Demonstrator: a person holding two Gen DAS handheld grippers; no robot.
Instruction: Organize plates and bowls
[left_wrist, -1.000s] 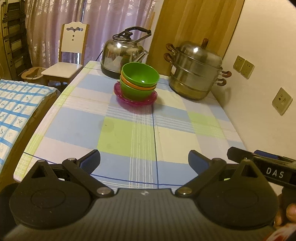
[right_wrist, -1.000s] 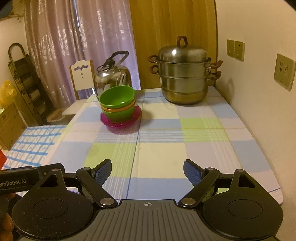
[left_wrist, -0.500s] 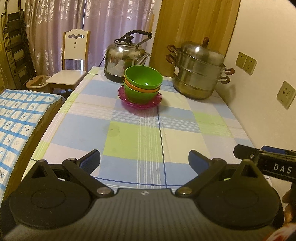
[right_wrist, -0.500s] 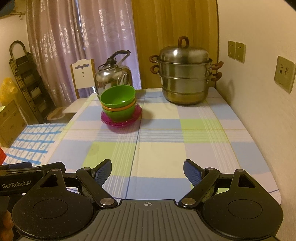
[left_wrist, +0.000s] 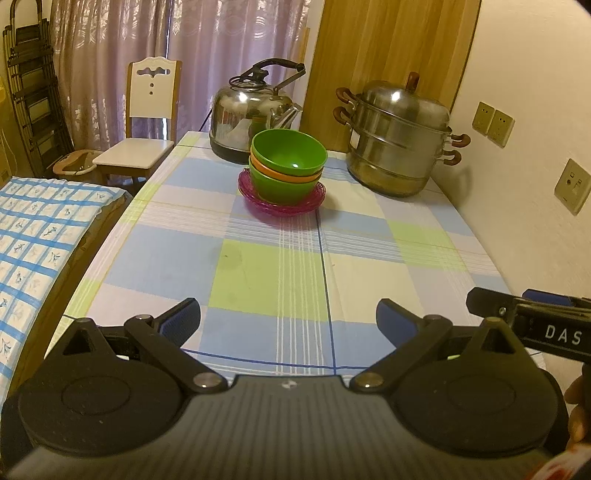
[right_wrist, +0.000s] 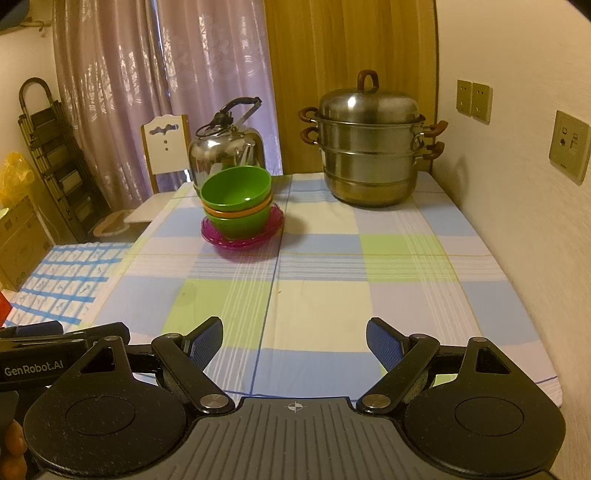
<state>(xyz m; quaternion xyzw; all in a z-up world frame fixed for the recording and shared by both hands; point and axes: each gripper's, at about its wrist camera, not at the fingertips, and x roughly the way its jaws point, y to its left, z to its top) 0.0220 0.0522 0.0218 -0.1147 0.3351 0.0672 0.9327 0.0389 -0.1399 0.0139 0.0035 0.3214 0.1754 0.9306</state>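
Bowls (left_wrist: 288, 168) nested three deep (green, orange, green) on pink plates (left_wrist: 282, 201), far half of the tabletop (left_wrist: 266, 280), just in front of the kettle (left_wrist: 251, 114). They look like light, stiff plastic, likely slick; best hold is probably a rim, one pad inside. Left gripper (left_wrist: 288, 319) and right gripper (right_wrist: 294, 341) both spread wide and empty, low over the near edge, angled down, well apart from the stack.
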